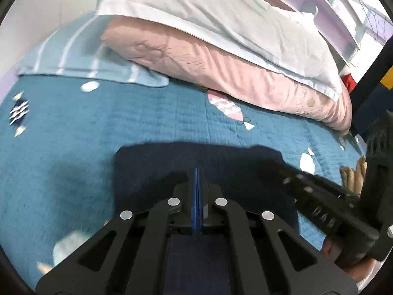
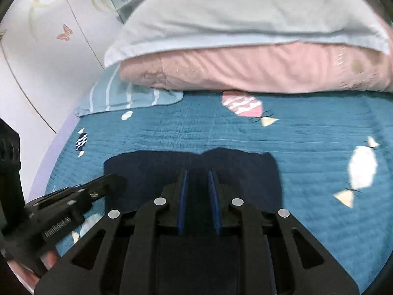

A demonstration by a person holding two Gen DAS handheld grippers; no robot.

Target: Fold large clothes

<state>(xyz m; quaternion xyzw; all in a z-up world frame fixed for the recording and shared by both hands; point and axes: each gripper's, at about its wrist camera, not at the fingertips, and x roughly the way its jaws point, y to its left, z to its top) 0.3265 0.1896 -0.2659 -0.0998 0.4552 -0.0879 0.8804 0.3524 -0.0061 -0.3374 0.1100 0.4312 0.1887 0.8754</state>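
A dark navy garment (image 1: 152,167) (image 2: 147,172) lies folded into a flat rectangle on the teal bedspread (image 1: 122,123) (image 2: 307,147). My left gripper (image 1: 197,172) hovers over its middle, blue pads pressed together with nothing visible between them. In the right wrist view the left gripper (image 2: 115,179) reaches in from the left over the garment's left edge. My right gripper (image 2: 198,172) is over the garment with a narrow gap between its pads; only the dark cloth below shows through. In the left wrist view the right gripper (image 1: 285,169) comes in blurred at the garment's right edge.
A pink pillow (image 1: 221,66) (image 2: 245,68) with a pale blue one (image 1: 208,12) (image 2: 233,17) on top lies across the far side of the bed. A striped light-blue cloth (image 1: 73,54) (image 2: 127,95) sits at the far left. A white wall (image 2: 36,61) borders the left.
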